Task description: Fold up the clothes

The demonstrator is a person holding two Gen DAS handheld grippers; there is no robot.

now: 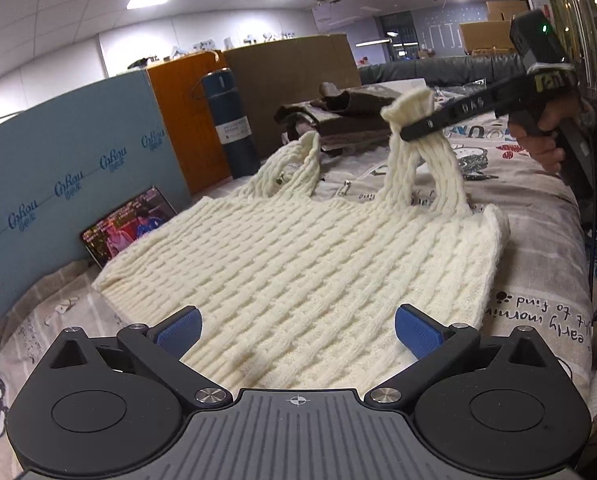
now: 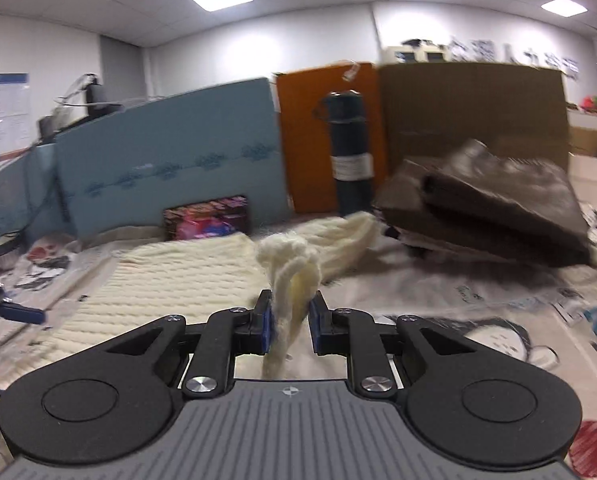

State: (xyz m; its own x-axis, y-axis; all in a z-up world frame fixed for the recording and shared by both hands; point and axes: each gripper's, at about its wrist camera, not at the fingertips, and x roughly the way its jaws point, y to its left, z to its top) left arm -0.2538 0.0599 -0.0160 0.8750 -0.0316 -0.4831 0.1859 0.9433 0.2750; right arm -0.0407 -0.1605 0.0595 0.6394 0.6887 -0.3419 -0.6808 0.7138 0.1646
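Note:
A cream knitted vest (image 1: 298, 264) lies flat on the printed bedsheet (image 1: 538, 312), its hem toward me in the left wrist view. My left gripper (image 1: 296, 330) is open just above the hem, blue pads (image 1: 178, 330) on either side of the knit, not touching it as far as I can see. My right gripper (image 1: 414, 130), held by a hand, is shut on the vest's right shoulder strap (image 1: 422, 160) and lifts it off the bed. In the right wrist view the bunched strap (image 2: 290, 276) sits between the right gripper (image 2: 291, 322) pads. The other strap (image 1: 298, 168) lies raised at the far left.
A pile of folded dark brown clothes (image 1: 338, 114) lies beyond the vest. A dark cylinder (image 1: 228, 120), orange (image 1: 178, 120) and brown boards and a blue panel (image 1: 58, 168) line the far side. A lit tablet (image 1: 126, 226) leans on the panel. The bed edge (image 1: 582, 248) drops at right.

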